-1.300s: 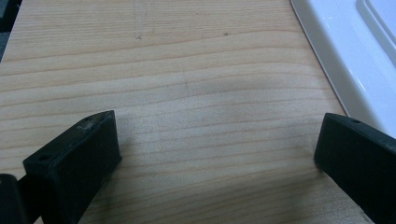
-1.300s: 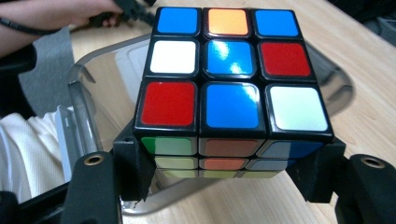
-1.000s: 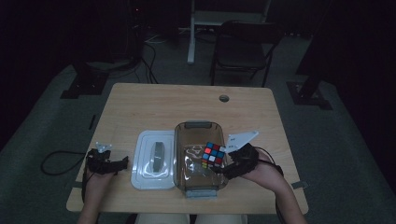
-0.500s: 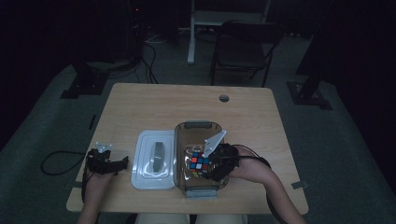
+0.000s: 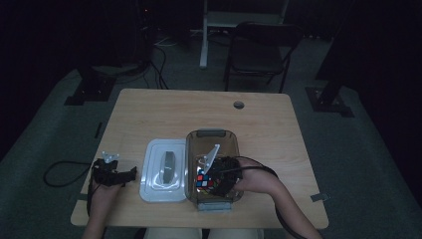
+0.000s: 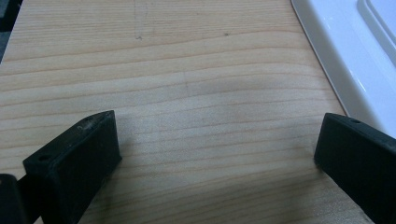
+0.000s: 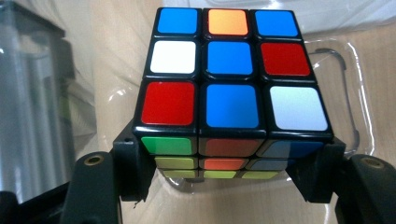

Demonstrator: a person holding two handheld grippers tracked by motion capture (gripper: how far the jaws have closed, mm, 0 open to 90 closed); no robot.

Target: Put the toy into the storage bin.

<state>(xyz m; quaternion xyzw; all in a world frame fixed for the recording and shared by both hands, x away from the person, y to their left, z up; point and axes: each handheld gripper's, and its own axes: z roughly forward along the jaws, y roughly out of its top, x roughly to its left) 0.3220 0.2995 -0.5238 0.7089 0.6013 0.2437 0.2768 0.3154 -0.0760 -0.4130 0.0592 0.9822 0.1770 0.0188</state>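
1. The right gripper reaches into the clear plastic box, its jaws clamped on opposite sides of a scrambled puzzle cube
2. The cube has black edges; its top face shows blue, orange, white and red stickers (blue at the centre), and the near face shows green and orange ones
3. The left gripper rests on the wooden table, jaws spread wide with nothing between them, just beside the white lid with its grey handle
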